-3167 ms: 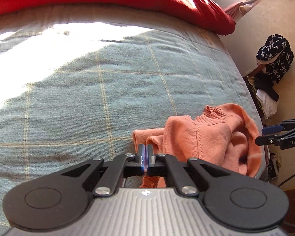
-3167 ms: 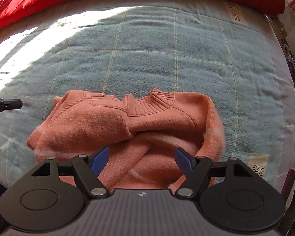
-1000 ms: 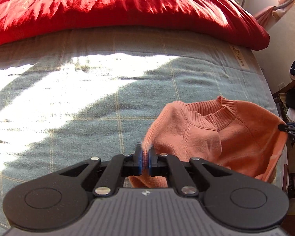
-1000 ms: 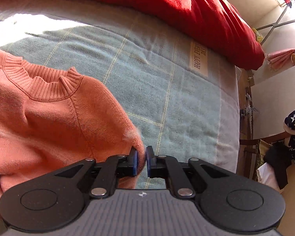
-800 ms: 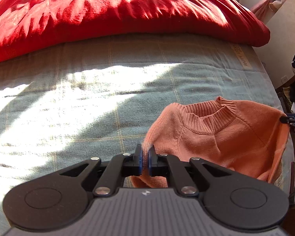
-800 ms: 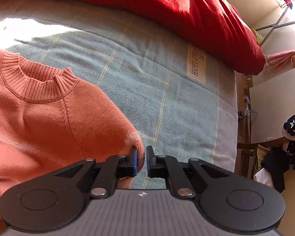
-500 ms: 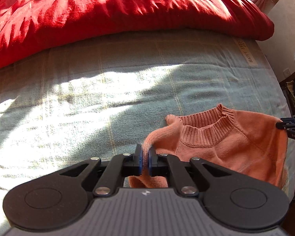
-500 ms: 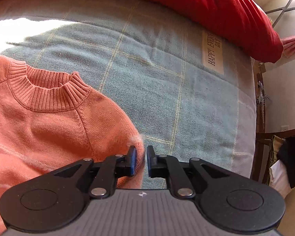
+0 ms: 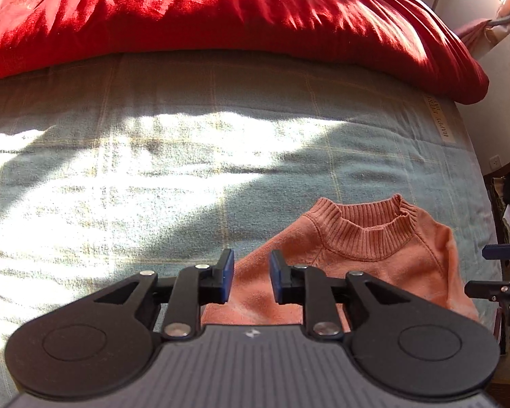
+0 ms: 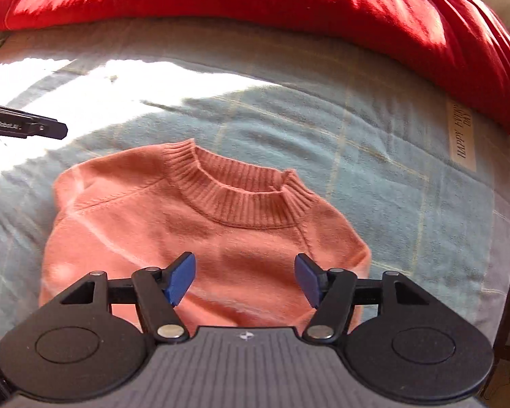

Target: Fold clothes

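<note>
The bed [image 9: 153, 156] fills both views under a pale blue checked blanket [image 10: 391, 183], with a band of sunlight across it. A red duvet [image 9: 221, 10] is heaped along the far side. A beige label [image 10: 461, 134] with printed words is sewn near the blanket's right edge. The sweater [image 10: 200, 234], salmon orange with a ribbed collar, lies flat on the blanket close to the near edge, collar toward the duvet, sleeves tucked out of sight. The right tool [image 10: 244, 280] hovers above the sweater's lower half with its jaws spread wide, holding nothing. The left tool [image 9: 251, 280] sits over the sweater's left shoulder, jaws parted narrowly and empty; whether its pads touch the knit cannot be told.
</note>
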### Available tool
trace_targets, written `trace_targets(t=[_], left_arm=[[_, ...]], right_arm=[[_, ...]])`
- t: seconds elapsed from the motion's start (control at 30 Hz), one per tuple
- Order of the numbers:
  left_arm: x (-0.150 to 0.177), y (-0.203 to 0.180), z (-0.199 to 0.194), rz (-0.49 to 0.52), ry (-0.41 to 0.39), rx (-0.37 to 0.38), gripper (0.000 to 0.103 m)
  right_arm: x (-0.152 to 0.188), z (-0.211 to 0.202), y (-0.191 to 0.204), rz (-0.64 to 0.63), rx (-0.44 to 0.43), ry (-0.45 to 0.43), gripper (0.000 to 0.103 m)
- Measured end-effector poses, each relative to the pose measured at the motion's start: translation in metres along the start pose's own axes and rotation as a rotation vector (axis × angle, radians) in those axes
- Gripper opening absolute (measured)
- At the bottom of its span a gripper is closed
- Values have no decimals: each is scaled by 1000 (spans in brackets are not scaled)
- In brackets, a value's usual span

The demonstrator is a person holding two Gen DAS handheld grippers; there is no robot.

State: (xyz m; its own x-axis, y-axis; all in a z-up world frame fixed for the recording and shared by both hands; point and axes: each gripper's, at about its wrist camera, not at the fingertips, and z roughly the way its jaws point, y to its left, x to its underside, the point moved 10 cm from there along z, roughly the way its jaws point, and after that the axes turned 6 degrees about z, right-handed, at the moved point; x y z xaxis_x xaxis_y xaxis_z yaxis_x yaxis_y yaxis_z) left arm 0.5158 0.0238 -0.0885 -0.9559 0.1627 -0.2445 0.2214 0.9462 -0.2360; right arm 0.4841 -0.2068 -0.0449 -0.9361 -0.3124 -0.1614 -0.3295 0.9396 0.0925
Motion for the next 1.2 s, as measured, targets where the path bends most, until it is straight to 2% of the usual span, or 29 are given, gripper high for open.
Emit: trace_targets(t=[0.03, 0.1, 0.2, 0.3, 0.43, 0.5, 0.63, 0.7, 0.9, 0.97, 1.03, 1.2], left_arm=[[6, 5, -2, -11, 2, 3, 24], [17, 14, -6, -33, 5, 10, 33], [46, 24, -11, -50, 32, 30, 37], [86, 31, -14, -46, 63, 26, 43], [127, 39, -17, -81, 79, 33, 44], [142, 41, -18, -99, 77, 40, 47], [157, 37, -18, -104, 70, 57, 49], [162, 33, -16, -97, 67, 68, 49], [169, 17, -11, -67, 67, 97, 50], [168, 11, -11, -48, 62, 101, 50], [167, 7, -11, -27, 55, 101, 50], [173, 14, -11, -18, 49, 73, 51]], right_arm=[[3, 2, 20, -25, -26, 14, 72], [11, 6, 61, -78, -74, 45, 75], [30, 14, 119, -172, -103, 92, 80], [46, 22, 161, -252, -89, 127, 81], [69, 37, 187, -315, -25, 165, 88], [79, 44, 185, -345, 45, 169, 89], [88, 46, 148, -381, 228, 143, 89], [87, 41, 122, -353, 294, 126, 89], [82, 25, 53, -232, 415, 96, 89], [79, 20, 38, -195, 429, 91, 89], [75, 10, 39, -187, 403, 65, 89], [56, -20, 99, -286, 238, -74, 89]])
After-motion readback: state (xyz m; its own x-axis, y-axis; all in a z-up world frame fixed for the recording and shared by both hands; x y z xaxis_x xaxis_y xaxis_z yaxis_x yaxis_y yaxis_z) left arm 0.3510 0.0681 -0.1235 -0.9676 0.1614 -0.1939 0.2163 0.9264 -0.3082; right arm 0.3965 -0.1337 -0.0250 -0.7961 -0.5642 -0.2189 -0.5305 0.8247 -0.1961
